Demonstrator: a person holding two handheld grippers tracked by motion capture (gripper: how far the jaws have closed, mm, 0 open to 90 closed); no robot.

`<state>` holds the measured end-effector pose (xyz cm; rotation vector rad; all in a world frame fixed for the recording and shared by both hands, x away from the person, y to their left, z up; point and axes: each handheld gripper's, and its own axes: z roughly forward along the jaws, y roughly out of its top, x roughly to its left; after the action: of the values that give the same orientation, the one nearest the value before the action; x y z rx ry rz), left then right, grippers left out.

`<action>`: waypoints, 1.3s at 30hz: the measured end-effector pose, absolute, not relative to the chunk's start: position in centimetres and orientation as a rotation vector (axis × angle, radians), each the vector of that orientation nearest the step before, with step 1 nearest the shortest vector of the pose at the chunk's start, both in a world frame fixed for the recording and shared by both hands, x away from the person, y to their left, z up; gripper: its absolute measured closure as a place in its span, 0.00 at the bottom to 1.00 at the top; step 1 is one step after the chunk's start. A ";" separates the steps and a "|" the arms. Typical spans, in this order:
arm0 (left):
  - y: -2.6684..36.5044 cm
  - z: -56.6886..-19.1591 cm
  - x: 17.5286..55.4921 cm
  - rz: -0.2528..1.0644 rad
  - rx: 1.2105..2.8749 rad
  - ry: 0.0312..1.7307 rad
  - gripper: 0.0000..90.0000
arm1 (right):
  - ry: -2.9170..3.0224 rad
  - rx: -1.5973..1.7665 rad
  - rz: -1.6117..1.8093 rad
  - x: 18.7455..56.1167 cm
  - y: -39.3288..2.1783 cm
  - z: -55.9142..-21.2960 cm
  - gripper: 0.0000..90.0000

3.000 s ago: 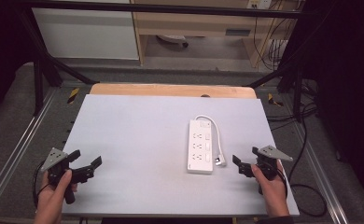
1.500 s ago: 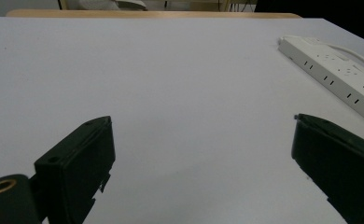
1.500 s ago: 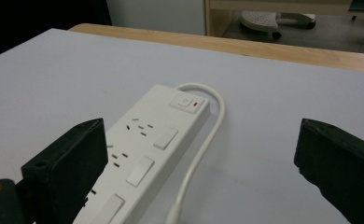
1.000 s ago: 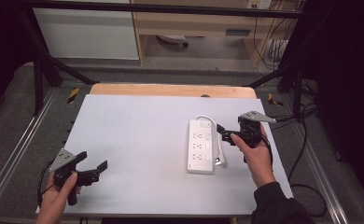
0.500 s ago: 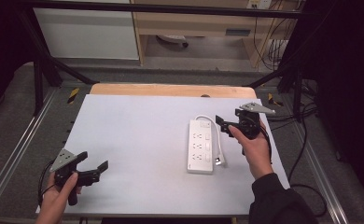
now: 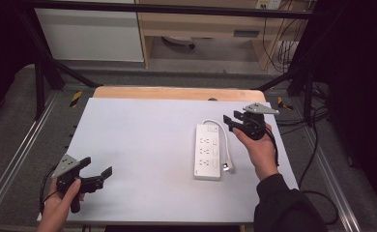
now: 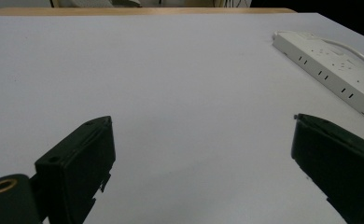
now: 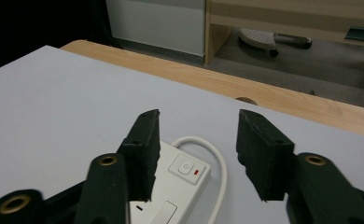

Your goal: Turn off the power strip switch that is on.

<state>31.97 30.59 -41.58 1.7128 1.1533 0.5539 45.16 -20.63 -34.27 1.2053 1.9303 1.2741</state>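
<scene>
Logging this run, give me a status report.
Left tool open, low at table's near left. Right tool open, hovering by power strip's switch end. Cord alongside strip.

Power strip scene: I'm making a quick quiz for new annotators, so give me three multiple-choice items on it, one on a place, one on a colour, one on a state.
1. Where on the table does the power strip lie?
A. right half
B. left edge
C. far left corner

2. What colour is the power strip's cord?
A. black
B. white
C. orange

3. How do the right gripper jaws stand?
A. shut on the cord
C. shut on nothing
B. open, holding nothing

Key:
1 A, since the high view shows the strip right of the table's middle, near the person's right hand.
2 B, since the cord loops off the strip's far end in the same white as the strip.
3 B, since the right gripper view shows a wide gap between the jaws, with the strip's switch visible through it.
</scene>
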 end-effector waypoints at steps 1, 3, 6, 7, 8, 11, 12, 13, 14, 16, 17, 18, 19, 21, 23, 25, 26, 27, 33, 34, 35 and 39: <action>30.6 -41.6 32.0 0.550 1.715 1.154 0.07 | 1.933 1.203 1.273 45.2 -20.6 -34.3 0.65; 30.6 -41.6 31.9 0.553 1.717 1.155 0.07 | 1.940 1.188 1.265 45.3 -20.4 -34.4 0.71; 30.6 -41.6 31.9 0.554 1.718 1.156 0.07 | 1.943 1.186 1.260 45.6 -20.1 -34.7 0.77; 30.6 -41.6 31.9 0.555 1.717 1.157 0.07 | 1.947 1.185 1.261 45.7 -20.1 -34.8 0.79; 30.6 -41.6 31.9 0.555 1.717 1.157 0.07 | 1.953 1.182 1.260 45.9 -20.0 -34.9 0.80; 30.6 -41.6 31.9 0.553 1.716 1.156 0.07 | 1.962 1.182 1.253 46.3 -19.8 -35.2 0.84; 30.6 -41.6 31.9 0.553 1.717 1.156 0.07 | 1.964 1.182 1.248 46.4 -19.7 -35.3 0.85; 30.6 -41.6 31.9 0.555 1.719 1.155 0.07 | 1.968 1.173 1.238 46.5 -19.7 -35.4 0.85; 30.6 -41.6 31.9 0.554 1.719 1.155 0.07 | 1.972 1.162 1.216 46.6 -19.6 -35.6 0.86; 30.6 -41.6 31.9 0.553 1.718 1.154 0.07 | 1.978 1.161 1.210 46.8 -19.6 -35.8 0.87; 30.6 -41.6 31.9 0.555 1.719 1.154 0.07 | 1.985 1.163 1.206 47.0 -19.5 -36.1 0.90; 30.6 -41.6 31.9 0.553 1.719 1.155 0.07 | 1.989 1.162 1.199 47.1 -19.4 -36.2 0.91; 30.6 -41.6 31.9 0.553 1.719 1.155 0.07 | 1.994 1.162 1.196 47.2 -19.4 -36.4 0.92; 30.6 -41.6 31.9 0.554 1.721 1.154 0.07 | 1.997 1.165 1.193 47.4 -19.3 -36.7 0.94; 30.6 -41.6 31.9 0.555 1.723 1.153 0.07 | 2.003 1.171 1.193 47.5 -19.3 -36.9 0.95; 30.6 -41.6 31.9 0.557 1.722 1.153 0.07 | 2.004 1.174 1.185 47.6 -19.2 -37.2 0.97; 30.6 -41.6 31.9 0.556 1.722 1.153 0.07 | 2.004 1.180 1.177 47.6 -19.2 -37.3 0.98; 30.6 -41.6 31.9 0.556 1.722 1.153 0.07 | 2.008 1.185 1.170 47.7 -19.2 -37.5 0.99; 30.6 -41.6 31.9 0.550 1.721 1.151 0.07 | 2.033 1.199 1.158 47.9 -19.1 -38.0 1.00; 30.6 -41.6 31.9 0.547 1.723 1.150 0.07 | 2.036 1.201 1.158 48.0 -19.1 -38.1 1.00; 30.6 -41.6 31.9 0.547 1.723 1.150 0.07 | 2.039 1.204 1.159 48.0 -19.0 -38.2 1.00; 30.6 -41.6 31.9 0.556 1.725 1.151 0.07 | 2.048 1.203 1.163 48.1 -18.8 -38.4 1.00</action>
<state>31.90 30.60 -41.59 1.7249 1.1508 0.5559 48.07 -18.84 -38.43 1.2029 2.0482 1.1632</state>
